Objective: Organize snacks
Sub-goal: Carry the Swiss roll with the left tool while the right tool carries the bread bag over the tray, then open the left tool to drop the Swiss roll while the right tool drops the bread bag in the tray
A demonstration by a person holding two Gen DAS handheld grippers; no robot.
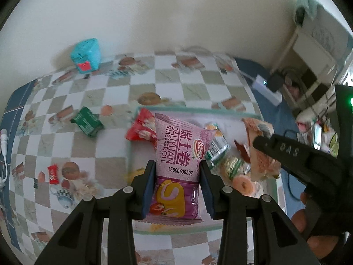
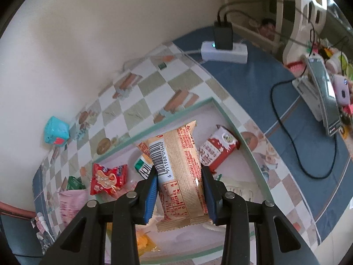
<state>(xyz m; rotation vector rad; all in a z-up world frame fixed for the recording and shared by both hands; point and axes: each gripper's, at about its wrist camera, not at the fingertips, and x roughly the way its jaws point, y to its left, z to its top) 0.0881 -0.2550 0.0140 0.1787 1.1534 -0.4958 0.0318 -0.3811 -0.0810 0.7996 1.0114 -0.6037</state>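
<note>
1. A pink roll pack point(image 1: 176, 165) is clamped by the left gripper point(image 1: 177, 190) above the tray point(image 1: 198, 234), apparently for dropping in.
2. A beige pack point(image 2: 181, 176) is clamped by the right gripper point(image 2: 179, 195) over the same tray point(image 2: 154, 130).

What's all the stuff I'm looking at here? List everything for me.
Swiss roll packet: one, purple, in the left gripper above the tray.
Wafer packet: one, beige, in the right gripper above the tray.
Tray: one, mint-rimmed, on the checked tablecloth, several snacks inside.
Green packet: one, on the cloth left of the tray.
Small red candy: one, on the cloth.
Teal box: one, by the wall.
Power strip: one, white, black charger plugged in.
Left gripper: black, blue pads.
Right gripper: black, blue pads.
</note>
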